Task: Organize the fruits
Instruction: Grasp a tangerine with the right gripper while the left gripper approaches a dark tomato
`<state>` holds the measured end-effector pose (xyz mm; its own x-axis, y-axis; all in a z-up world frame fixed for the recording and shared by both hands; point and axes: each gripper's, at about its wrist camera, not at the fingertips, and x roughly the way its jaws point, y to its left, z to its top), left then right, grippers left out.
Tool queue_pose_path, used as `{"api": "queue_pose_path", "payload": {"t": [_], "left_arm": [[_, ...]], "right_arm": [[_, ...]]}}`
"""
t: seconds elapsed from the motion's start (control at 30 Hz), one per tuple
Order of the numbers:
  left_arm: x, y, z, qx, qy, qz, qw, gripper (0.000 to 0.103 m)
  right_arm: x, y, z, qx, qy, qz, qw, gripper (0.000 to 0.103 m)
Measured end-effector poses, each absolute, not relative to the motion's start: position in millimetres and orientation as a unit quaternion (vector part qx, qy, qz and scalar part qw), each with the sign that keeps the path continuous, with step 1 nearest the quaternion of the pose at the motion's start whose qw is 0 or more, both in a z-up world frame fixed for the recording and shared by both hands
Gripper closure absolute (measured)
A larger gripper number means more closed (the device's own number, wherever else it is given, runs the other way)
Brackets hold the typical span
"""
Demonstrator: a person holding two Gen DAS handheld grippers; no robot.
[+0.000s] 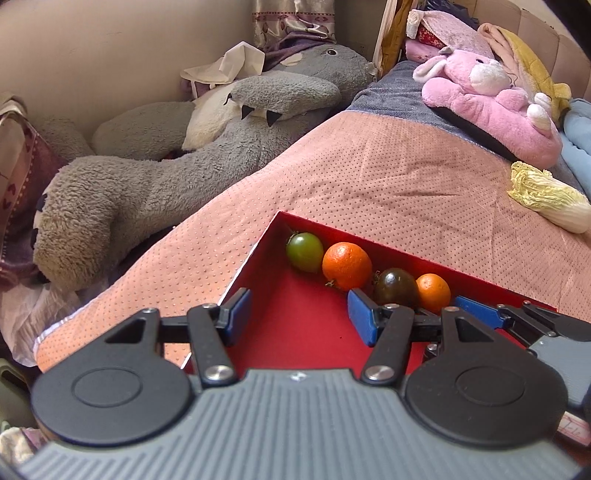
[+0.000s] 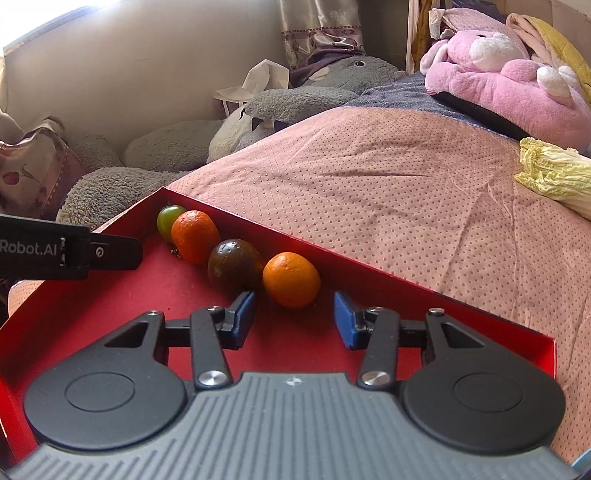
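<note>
Nearest in the left wrist view, the left hand-held gripper (image 1: 299, 314) hangs over the red tray (image 1: 295, 332) with its blue-padded fingers spread wide and nothing between them; its left finger sits over the tray's left rim. In the right wrist view the right hand-held gripper (image 2: 294, 319) is likewise spread and empty, low over the tray floor (image 2: 110, 295), its fingers either side of the space just in front of the small orange (image 2: 291, 280), not touching it. The tray lies on a bed covered by a pink dotted blanket (image 2: 388, 177). Four fruits line the tray's far wall in a row, touching or nearly so: a green tomato (image 1: 304, 252) in the corner, then a large orange (image 1: 346, 266), a dark tomato (image 1: 395, 288) and the small orange (image 1: 433, 292) at the right end. Beyond the tray, to the right on the blanket, lies a napa cabbage (image 1: 550, 197). Farther back a pink plush toy (image 1: 491, 107) rests on a grey-blue cover, and a big grey plush toy (image 1: 177, 162) sprawls beside the bed on the left, against a beige wall with a patterned curtain (image 1: 291, 22) above.
</note>
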<state>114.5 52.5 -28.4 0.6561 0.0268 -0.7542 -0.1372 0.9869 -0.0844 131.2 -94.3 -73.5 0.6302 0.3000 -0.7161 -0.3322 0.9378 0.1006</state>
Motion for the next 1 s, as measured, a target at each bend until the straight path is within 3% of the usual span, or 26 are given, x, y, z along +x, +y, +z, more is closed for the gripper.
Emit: {"api": "queue_pose_path", "payload": {"t": [0.13, 0.2, 0.6, 1.0], "left_arm": [[117, 49, -30, -0.072, 0.415, 0.041, 0.906, 0.043], [120, 44, -32, -0.069, 0.417, 0.033, 0.906, 0.043], [138, -5, -47, -0.028, 0.439, -0.053, 0.896, 0.043], [170, -31, -65, 0.006, 0.457, -0.008, 0.889, 0.044]], "right_arm": [[140, -89, -77, -0.034, 0.392, 0.177, 0.902, 0.055], [140, -86, -77, -0.040, 0.388, 0.184, 0.902, 0.064], [73, -144, -63, 0.031, 0.413, 0.157, 0.897, 0.064], [38, -174, -47, 0.053, 0.403, 0.153, 0.901, 0.064]]}}
